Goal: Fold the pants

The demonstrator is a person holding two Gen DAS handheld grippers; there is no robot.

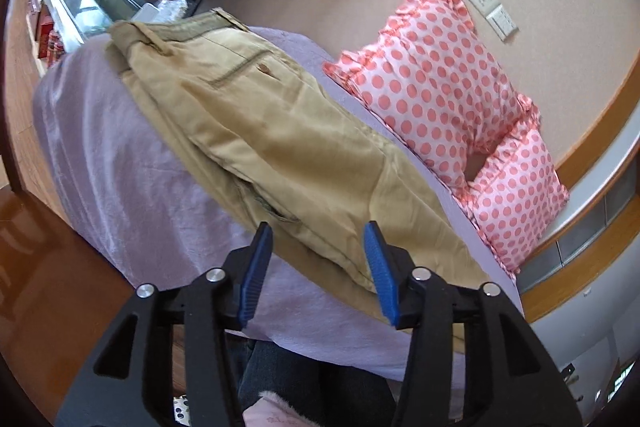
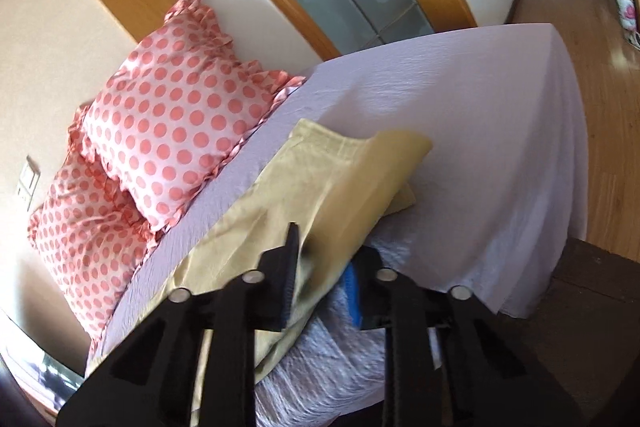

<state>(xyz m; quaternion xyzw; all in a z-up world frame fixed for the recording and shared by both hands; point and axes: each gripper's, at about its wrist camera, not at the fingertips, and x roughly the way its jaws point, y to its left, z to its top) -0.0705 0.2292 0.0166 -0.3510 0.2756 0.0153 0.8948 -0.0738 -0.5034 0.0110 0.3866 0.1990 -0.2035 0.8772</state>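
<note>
We have the left gripper spread wide over the near edge of the pants, gripping nothing. The right gripper grasps a lifted leg end of the pants. The khaki pants lie lengthwise on the lilac bed sheet, waistband far left. We judge the lengthwise fold in hand; next, carry the hem toward the waistband. Beyond lie the dotted pillows.
</note>
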